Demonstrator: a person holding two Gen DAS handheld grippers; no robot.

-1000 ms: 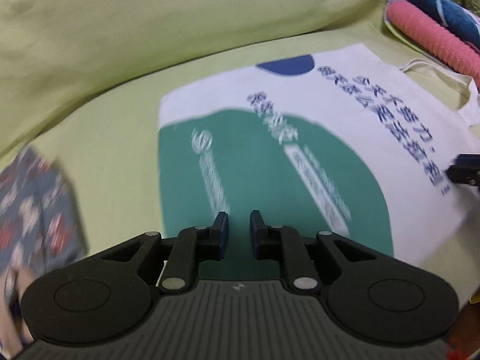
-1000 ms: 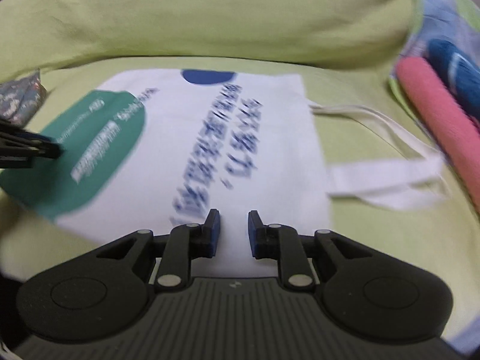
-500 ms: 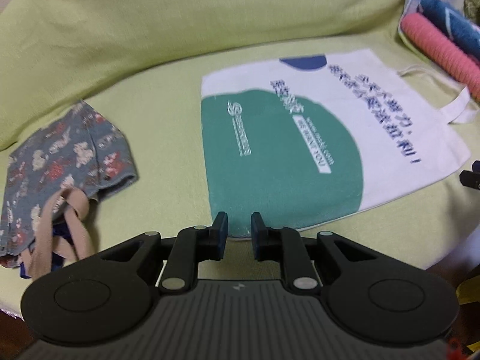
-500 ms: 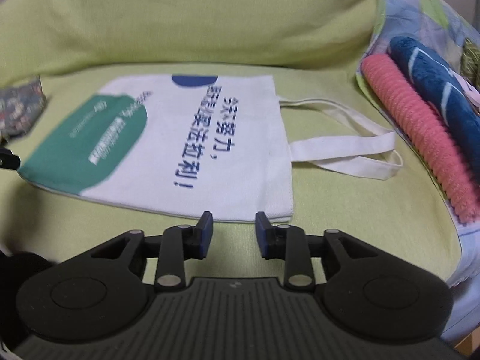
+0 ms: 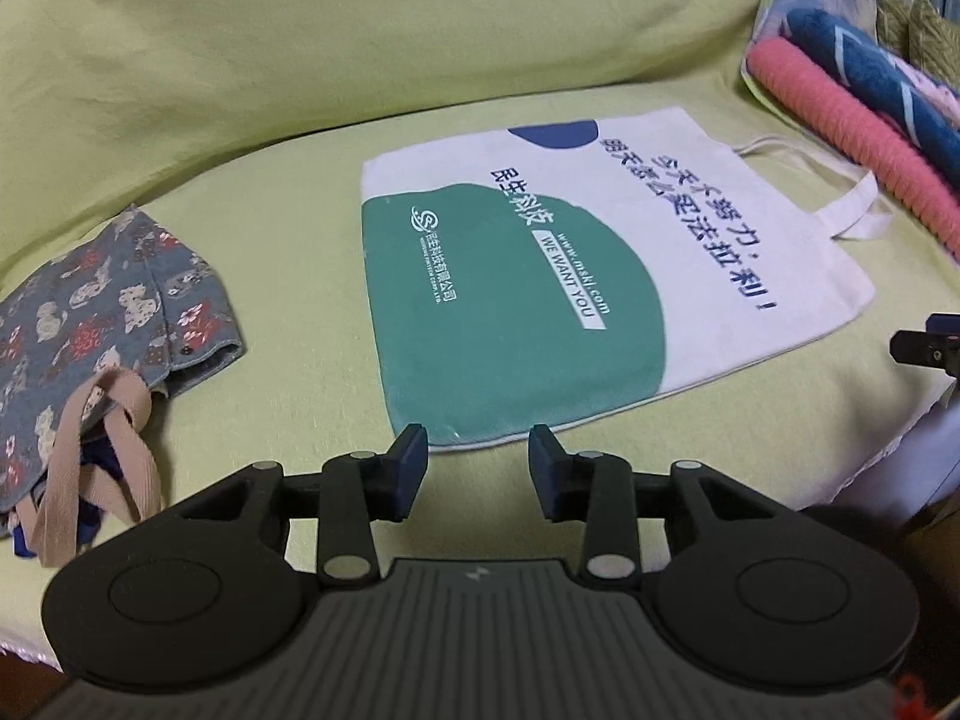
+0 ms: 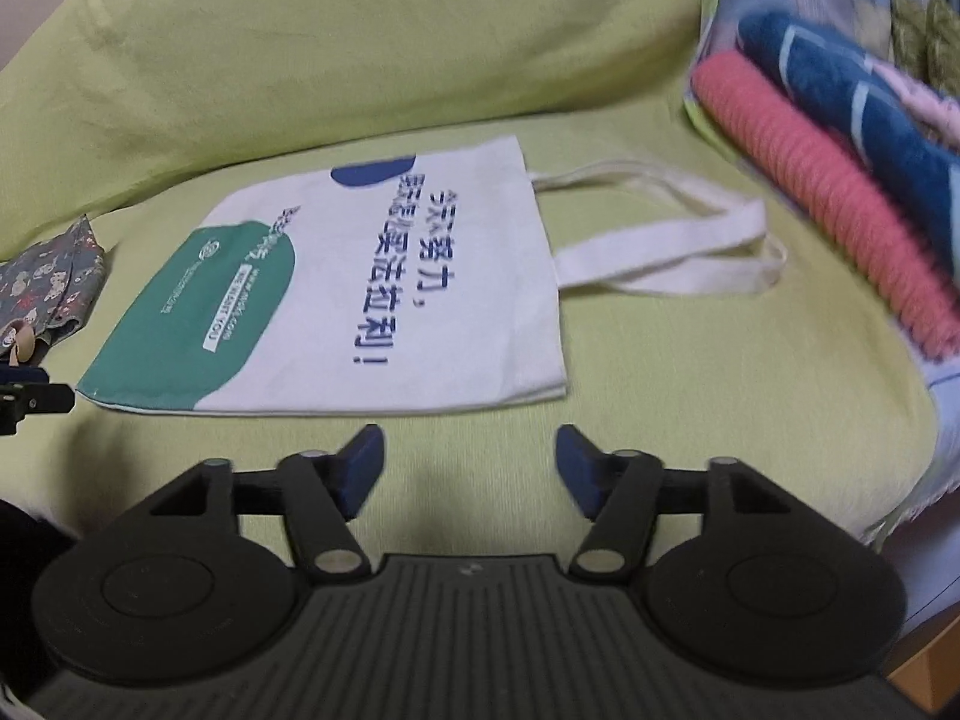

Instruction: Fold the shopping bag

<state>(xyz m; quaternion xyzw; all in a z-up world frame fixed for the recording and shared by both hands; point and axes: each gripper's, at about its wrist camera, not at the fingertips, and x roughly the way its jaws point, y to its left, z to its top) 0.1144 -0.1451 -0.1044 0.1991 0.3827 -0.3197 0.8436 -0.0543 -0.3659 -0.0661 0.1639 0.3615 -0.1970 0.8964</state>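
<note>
**Both grippers spread wide, short of the flat shopping bag**

Left wrist view: left gripper [image 5: 478, 462] with blue pads spread apart, holding nothing, poised just short of the near edge of the shopping bag [image 5: 600, 276]. Shopping bag flat and unfolded on the green sofa cover [image 5: 270, 312], green print at its near end, white handles [image 5: 852, 204] trailing off to the right. Floral cloth bag [image 5: 102, 312] crumpled well to the left, apart from the shopping bag. Pink rolled towel [image 5: 852, 156] and blue towel [image 5: 870, 72] stacked at far right. Tip of the right gripper [image 5: 927, 348] visible at the right edge.

Right wrist view: right gripper [image 6: 469, 468] likewise wide apart and empty, hovering over bare sofa cover [image 6: 690, 390] just before the bag's near edge. Shopping bag [image 6: 390, 276] flat, handles [image 6: 678, 240] stretched rightward. Pink towel [image 6: 822, 204] beyond the handles; floral cloth bag [image 6: 48, 276] at far left.
</note>
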